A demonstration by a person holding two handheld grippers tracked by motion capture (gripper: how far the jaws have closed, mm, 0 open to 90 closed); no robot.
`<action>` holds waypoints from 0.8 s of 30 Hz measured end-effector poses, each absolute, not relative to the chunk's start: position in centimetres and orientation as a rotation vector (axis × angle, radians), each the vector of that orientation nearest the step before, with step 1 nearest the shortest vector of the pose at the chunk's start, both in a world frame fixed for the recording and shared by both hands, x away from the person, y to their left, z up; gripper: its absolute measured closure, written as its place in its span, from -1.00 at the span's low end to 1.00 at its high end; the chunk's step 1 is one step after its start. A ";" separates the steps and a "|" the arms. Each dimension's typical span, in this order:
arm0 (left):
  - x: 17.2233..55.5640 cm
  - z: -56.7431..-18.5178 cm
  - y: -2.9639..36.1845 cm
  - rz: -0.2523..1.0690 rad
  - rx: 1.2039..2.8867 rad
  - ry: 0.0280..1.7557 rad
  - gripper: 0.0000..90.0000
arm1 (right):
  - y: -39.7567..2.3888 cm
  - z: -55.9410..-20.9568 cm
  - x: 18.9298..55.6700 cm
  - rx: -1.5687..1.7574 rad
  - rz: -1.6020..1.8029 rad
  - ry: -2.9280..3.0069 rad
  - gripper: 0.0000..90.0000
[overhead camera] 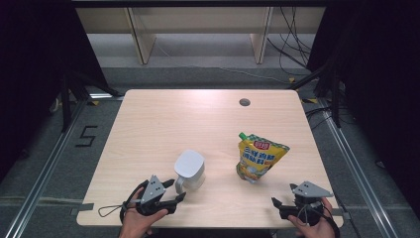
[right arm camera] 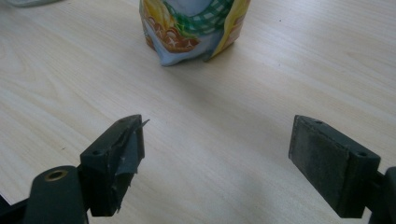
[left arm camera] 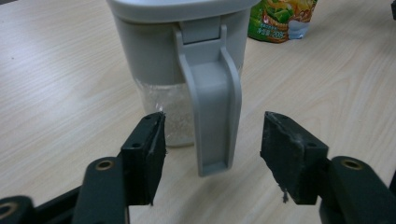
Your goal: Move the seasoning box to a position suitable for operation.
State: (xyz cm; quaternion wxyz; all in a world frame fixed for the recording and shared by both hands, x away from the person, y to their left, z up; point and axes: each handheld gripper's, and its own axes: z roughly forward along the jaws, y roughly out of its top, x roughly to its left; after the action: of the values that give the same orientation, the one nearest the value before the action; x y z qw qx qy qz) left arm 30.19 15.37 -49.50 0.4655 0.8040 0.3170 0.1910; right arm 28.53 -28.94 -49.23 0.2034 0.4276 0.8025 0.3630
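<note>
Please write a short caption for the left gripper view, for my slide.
Left gripper open around the handle of a grey jug, pads not touching it.

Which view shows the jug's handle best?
The left gripper view: the grey handle stands close up between the open jaws of the left gripper, untouched. In the high view the jug is small and its handle is barely visible. The right gripper view faces the yellow pouch.
</note>
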 end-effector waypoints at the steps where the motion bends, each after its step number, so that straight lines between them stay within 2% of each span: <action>1: 30.2 -49.5 15.1 0.466 1.971 0.800 0.00 | -29.0 -49.3 28.6 1.177 1.003 2.239 -0.57; 6: 30.4 -49.4 14.8 0.574 2.018 0.718 0.29 | -28.7 -49.3 28.6 1.186 1.023 2.258 -0.56; 9: 30.5 -49.3 14.9 0.563 2.025 0.694 0.45 | -28.6 -49.2 28.5 1.187 1.005 2.252 -0.56; 24: 32.0 -49.5 18.6 0.601 1.980 0.807 0.48 | -28.5 -49.3 28.6 1.158 1.001 2.279 -0.53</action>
State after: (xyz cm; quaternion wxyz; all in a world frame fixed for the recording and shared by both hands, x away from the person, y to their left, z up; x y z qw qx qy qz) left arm 32.00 18.61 -49.45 0.4443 0.7987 0.3255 0.2424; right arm 28.60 -28.48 -49.31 0.1968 0.4135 0.8140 0.3574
